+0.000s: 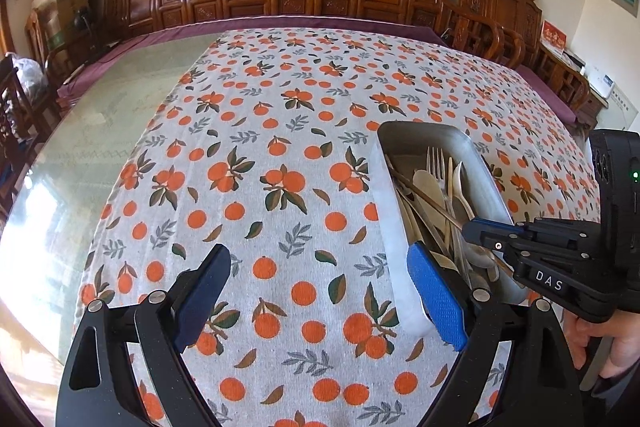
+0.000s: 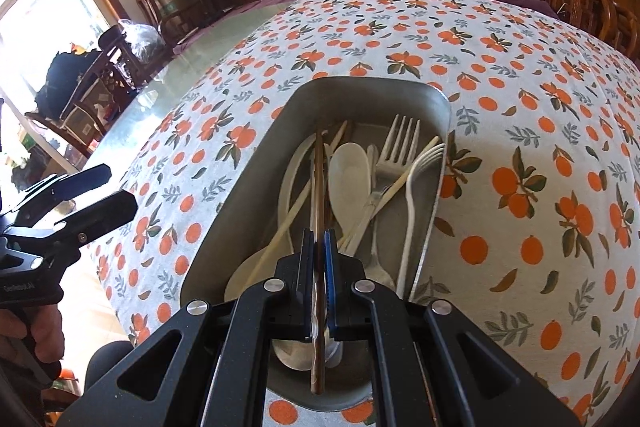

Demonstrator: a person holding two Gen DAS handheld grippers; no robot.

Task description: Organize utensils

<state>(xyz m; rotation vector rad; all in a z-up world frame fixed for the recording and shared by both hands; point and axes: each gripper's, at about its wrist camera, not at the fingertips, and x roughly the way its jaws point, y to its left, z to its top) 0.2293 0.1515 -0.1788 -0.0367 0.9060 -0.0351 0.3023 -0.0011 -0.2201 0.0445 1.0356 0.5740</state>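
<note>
Here the right claw (image 2: pixel 319 247) clamps a dark chopstick (image 2: pixel 319 179), lengthwise along the metal tray (image 2: pixel 240 211).

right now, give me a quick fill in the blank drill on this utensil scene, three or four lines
1. The right gripper is shut on a dark brown wooden ____.
2. The white plastic forks, spoons and sticks all lie inside a grey ____ tray.
3. The left gripper hangs ____ over the cloth, holding nothing.
4. The white tablecloth is printed with ____ fruit and leaves.

Missing words: chopstick; metal; open; orange
</note>
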